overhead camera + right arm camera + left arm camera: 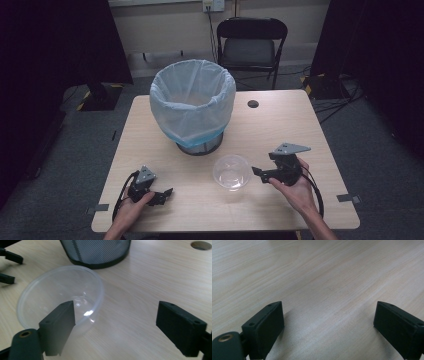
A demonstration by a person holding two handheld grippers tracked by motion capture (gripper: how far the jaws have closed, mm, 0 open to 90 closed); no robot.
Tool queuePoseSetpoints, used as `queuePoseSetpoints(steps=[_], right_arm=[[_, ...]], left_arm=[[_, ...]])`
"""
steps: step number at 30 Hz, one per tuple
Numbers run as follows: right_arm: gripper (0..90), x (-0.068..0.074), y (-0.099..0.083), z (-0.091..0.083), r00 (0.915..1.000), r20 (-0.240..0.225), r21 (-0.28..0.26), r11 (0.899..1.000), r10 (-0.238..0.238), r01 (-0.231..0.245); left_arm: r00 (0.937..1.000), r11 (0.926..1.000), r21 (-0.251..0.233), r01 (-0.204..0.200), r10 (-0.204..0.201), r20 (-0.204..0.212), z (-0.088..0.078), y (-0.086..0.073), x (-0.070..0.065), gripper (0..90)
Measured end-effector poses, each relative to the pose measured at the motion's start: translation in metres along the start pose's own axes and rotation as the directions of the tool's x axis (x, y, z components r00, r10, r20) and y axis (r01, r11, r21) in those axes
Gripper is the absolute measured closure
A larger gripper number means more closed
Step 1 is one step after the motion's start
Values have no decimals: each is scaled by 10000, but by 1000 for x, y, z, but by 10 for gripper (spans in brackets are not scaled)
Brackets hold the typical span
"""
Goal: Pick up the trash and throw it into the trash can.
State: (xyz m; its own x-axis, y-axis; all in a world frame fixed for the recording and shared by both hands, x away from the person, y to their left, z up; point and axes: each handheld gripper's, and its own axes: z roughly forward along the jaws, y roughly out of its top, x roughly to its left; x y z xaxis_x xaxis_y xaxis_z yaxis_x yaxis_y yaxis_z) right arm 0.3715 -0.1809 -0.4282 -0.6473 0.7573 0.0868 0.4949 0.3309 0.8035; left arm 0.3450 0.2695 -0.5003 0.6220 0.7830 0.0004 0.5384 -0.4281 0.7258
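Clear plastic bowl (232, 172) sits upright on the table (280, 125), front-centre, just in front of the mesh bin (200, 145) w/ its pale blue liner bag (192, 95). Bowl looks empty, thin-walled and light; prob. flexes if squeezed, and slick, so it could skid or pop out of a pinch. Best hold, I'd judge: pinch the rim wall, one jaw inside, one outside.

Right gripper (262, 172) is just beside the bowl's right edge, jaws spread wide, nothing held; in the right gripper view one jaw overlaps the rim, contact unclear. Left gripper (162, 195) rests low near the front-left, well apart from the bowl, jaws also wide, holding nothing, over bare wood.
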Motion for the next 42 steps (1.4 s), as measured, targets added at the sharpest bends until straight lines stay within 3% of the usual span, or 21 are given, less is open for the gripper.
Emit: queuePoseSetpoints(steps=[4, 9, 17, 25, 28, 33, 34, 35, 39, 42], right_arm=[[138, 9, 9, 8, 9988, -360, -102, 9994, -339, 335], [139, 20, 17, 29, 9943, -950, 74, 9988, -476, 485], [138, 21, 13, 57, 9911, -1276, 509, 9977, -377, 445], [135, 15, 8, 64, 9794, -2015, 511, 9987, 117, -15], [135, 18, 5, 66, 9662, -2565, 575, 9983, 277, -134], [143, 22, 6, 65, 9702, -2410, 601, 9981, 265, -123], [150, 23, 6, 64, 9719, -2344, 568, 9984, 209, -78], [252, 26, 7, 60, 9765, -2153, 333, 9994, 35, 38], [340, 31, 9, 54, 9785, -2058, 126, 9998, -125, 155], [464, 34, 11, 49, 9799, -1993, -83, 9999, -109, 94]], left_arm=[[10000, 10000, 0, -2, 2, -1, 0, 0, 0, 89], [10000, 10000, -14, 18, -18, -2, 0, 0, 0, 89], [10000, 10000, -21, 19, -19, -7, 0, 0, 0, 89], [10000, 10000, -21, -16, 16, -3, 0, 0, 0, 89], [10000, 10000, -25, -9, 9, -11, 0, 0, 0, 89], [10000, 10000, -24, -23, 23, -14, 0, 0, 0, 89], [10000, 10000, -24, -22, 22, -14, 0, 0, 0, 89], [10000, 10000, -19, 21, -21, 0, 0, 0, 0, 89], [10000, 10000, -24, -24, 24, -13, 0, 0, 0, 89], [10000, 10000, -24, -11, 11, -15, 0, 0, 0, 89]])
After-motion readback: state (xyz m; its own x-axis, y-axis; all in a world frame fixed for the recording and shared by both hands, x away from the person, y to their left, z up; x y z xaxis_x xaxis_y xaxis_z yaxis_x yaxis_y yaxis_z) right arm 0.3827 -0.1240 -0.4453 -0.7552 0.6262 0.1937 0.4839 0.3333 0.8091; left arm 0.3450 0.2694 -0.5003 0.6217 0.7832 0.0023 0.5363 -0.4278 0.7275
